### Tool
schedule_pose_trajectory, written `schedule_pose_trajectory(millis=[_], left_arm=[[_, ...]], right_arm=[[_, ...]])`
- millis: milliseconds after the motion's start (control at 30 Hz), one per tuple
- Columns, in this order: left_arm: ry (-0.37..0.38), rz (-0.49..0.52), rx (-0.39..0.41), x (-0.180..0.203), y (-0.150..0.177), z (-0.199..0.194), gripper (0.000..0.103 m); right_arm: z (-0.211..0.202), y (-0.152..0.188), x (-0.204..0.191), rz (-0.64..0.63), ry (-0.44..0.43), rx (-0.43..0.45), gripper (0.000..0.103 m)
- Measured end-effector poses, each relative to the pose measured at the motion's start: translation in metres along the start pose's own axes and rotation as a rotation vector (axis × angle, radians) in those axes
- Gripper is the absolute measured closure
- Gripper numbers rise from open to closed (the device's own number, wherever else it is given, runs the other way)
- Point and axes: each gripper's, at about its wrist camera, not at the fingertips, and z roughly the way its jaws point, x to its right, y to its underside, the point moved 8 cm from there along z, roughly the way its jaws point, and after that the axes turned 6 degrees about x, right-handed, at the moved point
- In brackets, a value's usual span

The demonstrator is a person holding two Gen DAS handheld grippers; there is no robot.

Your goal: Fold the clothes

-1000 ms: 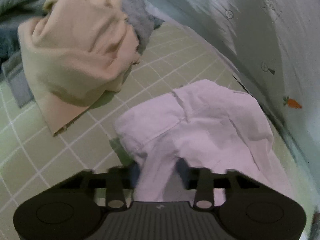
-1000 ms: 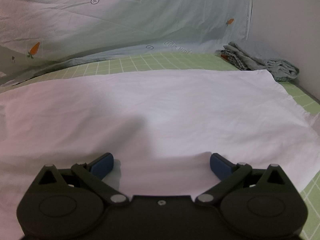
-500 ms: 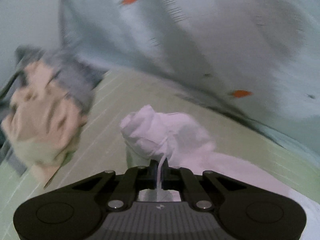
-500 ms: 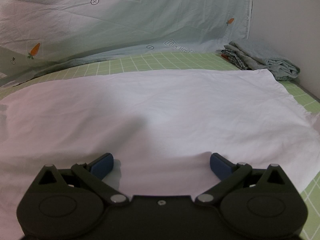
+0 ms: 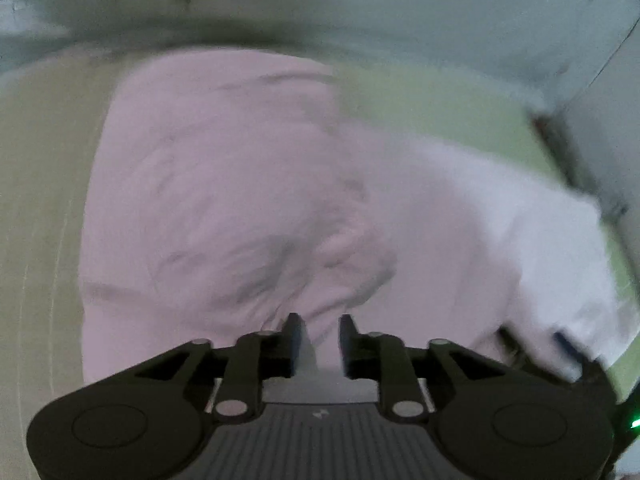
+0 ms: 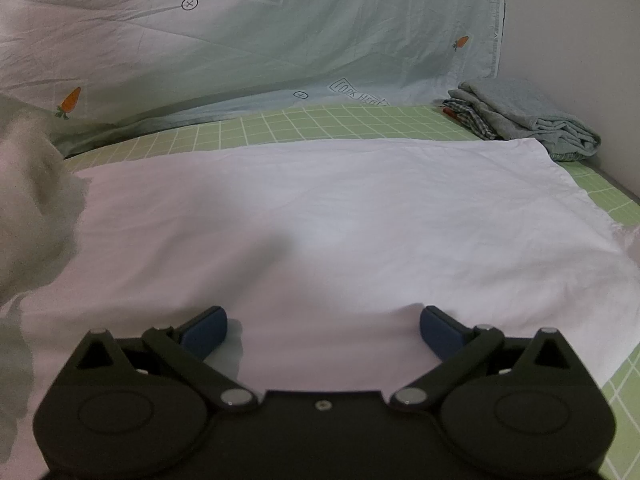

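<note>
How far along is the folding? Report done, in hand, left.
Done: a folded stack sits at the far corner. In hand: the left gripper pinches a bunch of the white garment, lifted at its left end; the right gripper is open over the near edge. Left: the garment lies mostly flat, unfolded.

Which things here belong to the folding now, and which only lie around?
In the job:
- white cotton garment
- left gripper, gripping its fabric
- right gripper, open over it

Lying about:
- folded grey clothes pile
- carrot-print pale sheet
</note>
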Motion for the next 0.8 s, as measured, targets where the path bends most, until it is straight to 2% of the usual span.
schedule_pose_trajectory(millis=[33,100,133,233,267,333,467,633,700,800], left_arm=[[0.018,0.025,0.001,0.003,0.001,-0.001,0.044],[0.063,0.061,0.015,0.014,0.002,-0.011,0.02],[0.078,0.072,0.033,0.016,0.001,-0.017,0.015],[0.05,0.129,0.116,0.015,-0.009,-0.036,0.012],[0.022,0.129,0.133,0.008,-0.011,-0.039,0.011],[-0.039,0.12,0.163,-0.008,-0.014,-0.042,0.002],[-0.161,0.103,0.222,-0.041,-0.02,-0.05,0.0],[-0.314,0.081,0.296,-0.082,-0.028,-0.061,0.0],[-0.335,0.031,0.26,-0.104,-0.024,-0.048,0.0],[-0.285,-0.077,0.178,-0.125,-0.015,-0.026,0.0]], right_arm=[[0.0,0.0,0.0,0.001,-0.001,0.0,0.0],[0.0,0.0,0.0,0.002,-0.002,0.001,0.0],[0.0,0.0,0.0,0.003,-0.002,0.001,0.0],[0.001,-0.001,0.0,0.0,0.003,-0.001,0.0],[0.001,-0.001,0.0,0.001,0.001,-0.002,0.0],[0.0,-0.002,0.0,0.004,-0.004,-0.004,0.0],[-0.001,-0.011,0.0,0.022,-0.023,-0.064,0.0],[-0.007,-0.049,-0.029,0.078,-0.165,-0.049,0.0],[-0.008,-0.066,-0.047,0.085,-0.235,-0.032,0.0],[-0.003,-0.081,-0.08,0.108,-0.369,-0.052,0.0]])
